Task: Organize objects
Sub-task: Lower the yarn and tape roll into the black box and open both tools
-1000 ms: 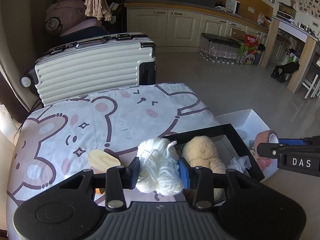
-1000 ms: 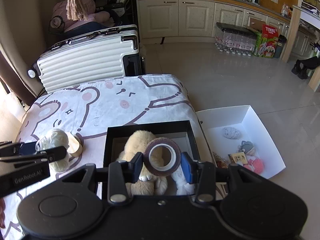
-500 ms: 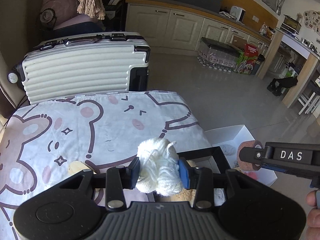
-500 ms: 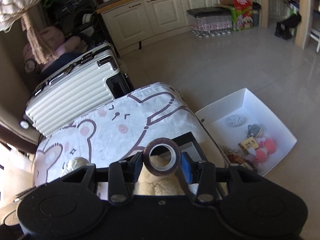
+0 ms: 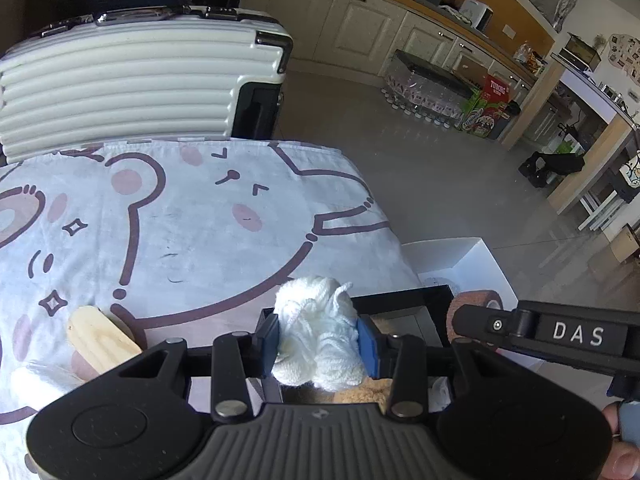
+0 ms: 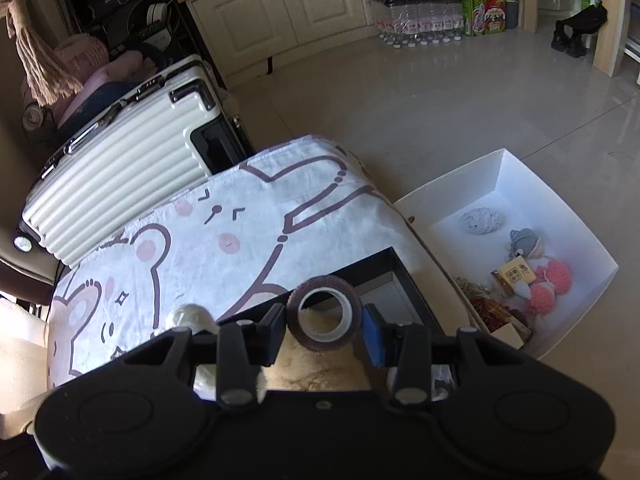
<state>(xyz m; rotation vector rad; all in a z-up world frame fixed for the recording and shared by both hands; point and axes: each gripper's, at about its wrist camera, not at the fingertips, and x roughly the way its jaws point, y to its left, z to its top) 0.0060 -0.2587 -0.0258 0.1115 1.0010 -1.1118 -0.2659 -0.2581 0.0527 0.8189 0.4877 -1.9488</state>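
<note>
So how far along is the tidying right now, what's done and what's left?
Partly done. A tan plush toy already lies in the black box, and small items sit in the white box on the floor. In hand: the left tool grips a white yarn bundle, and the right tool grips a brown tape roll, both over the black box. Left: a wooden piece on the bear-print cloth.

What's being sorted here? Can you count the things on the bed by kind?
Boxes: 1, the black box
Plush toys: 1, the beige plush inside it
Yarn bundles: 1, white yarn in the left gripper
Tape rolls: 1, brown tape roll in the right gripper
Wooden pieces: 1, wooden piece
Total: 5
</note>
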